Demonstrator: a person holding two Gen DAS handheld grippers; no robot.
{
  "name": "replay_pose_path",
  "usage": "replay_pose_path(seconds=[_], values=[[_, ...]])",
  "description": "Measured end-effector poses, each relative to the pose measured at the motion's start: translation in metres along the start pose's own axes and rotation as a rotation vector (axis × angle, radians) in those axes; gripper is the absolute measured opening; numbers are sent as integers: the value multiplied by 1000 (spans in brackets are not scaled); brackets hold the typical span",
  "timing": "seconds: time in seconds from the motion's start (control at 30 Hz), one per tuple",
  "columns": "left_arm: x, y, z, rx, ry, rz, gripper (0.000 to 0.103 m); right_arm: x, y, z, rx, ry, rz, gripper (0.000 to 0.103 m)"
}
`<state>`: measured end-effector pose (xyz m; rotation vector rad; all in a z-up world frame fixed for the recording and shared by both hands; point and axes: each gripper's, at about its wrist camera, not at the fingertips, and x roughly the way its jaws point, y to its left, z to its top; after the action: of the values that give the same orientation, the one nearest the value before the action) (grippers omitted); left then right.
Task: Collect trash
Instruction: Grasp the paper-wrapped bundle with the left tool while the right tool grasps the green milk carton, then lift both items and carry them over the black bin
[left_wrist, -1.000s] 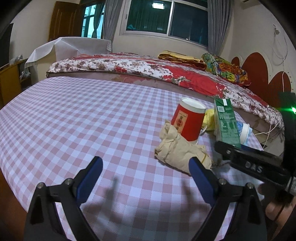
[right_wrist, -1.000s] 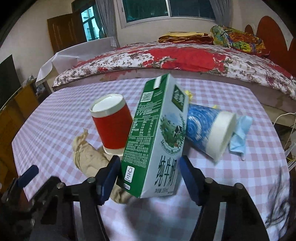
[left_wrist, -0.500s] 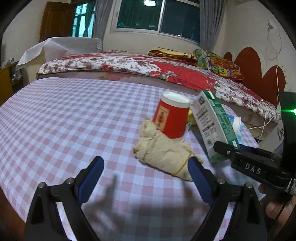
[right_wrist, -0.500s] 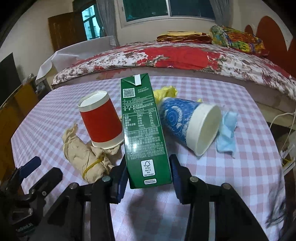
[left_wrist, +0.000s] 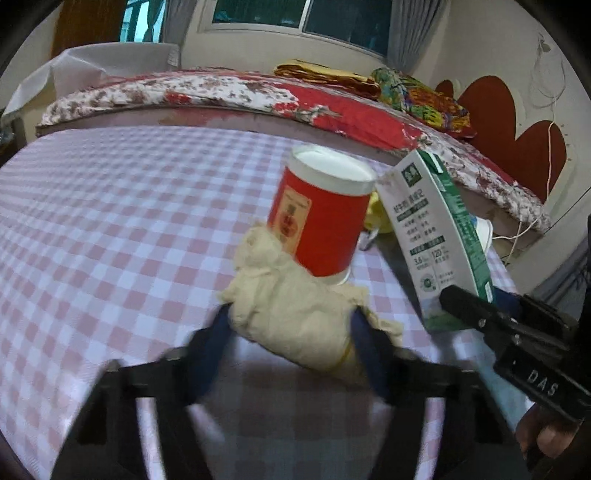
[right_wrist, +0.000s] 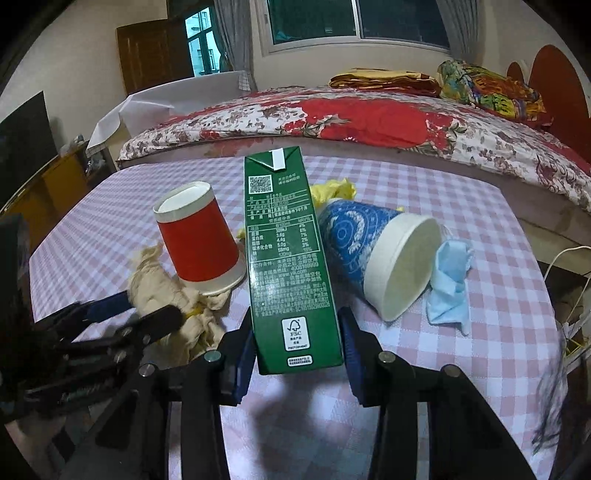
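Note:
A crumpled beige paper wad (left_wrist: 295, 314) bound with a yellow rubber band lies on the pink checked tablecloth (left_wrist: 110, 221), leaning on an upside-down red paper cup (left_wrist: 321, 221). My left gripper (left_wrist: 291, 332) is closing on the wad, and both blue pads touch its sides. From the right wrist the same wad (right_wrist: 159, 284) shows inside the left gripper (right_wrist: 144, 314). My right gripper (right_wrist: 297, 347) is shut on the base of a green milk carton (right_wrist: 288, 258), which stands upright. The carton (left_wrist: 432, 236) appears beside the red cup (right_wrist: 199, 240).
A blue patterned paper cup (right_wrist: 376, 251) lies on its side right of the carton, with a crumpled blue face mask (right_wrist: 448, 280) beside it. A yellow wrapper (right_wrist: 332, 188) sits behind the carton. A bed (right_wrist: 369, 122) with a red floral cover runs along the table's far edge.
My left gripper moved forward over the paper wad and its jaws closed onto it. My right gripper closed on the milk carton, which turned from tilted to upright.

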<state>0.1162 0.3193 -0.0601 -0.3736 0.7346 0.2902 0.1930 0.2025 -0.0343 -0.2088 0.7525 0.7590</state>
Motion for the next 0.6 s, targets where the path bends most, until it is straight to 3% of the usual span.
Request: replay_pose_path(seconds=[0.07,0.13,0.2,0.6], values=[[-1,1,0,-10,-1,-14,50,0,0,0,-1,2,1,44],[-4,1,-1,-16,-9,-32,33,-2,0,-1,0,1,9,44],[-10,0,-2,-11,-25,-39,28,-5,2,-2,-6,0,18,44],[-49,-14,6,43,-129,-22,26,-38,6,-3,-19,-49,24,43]])
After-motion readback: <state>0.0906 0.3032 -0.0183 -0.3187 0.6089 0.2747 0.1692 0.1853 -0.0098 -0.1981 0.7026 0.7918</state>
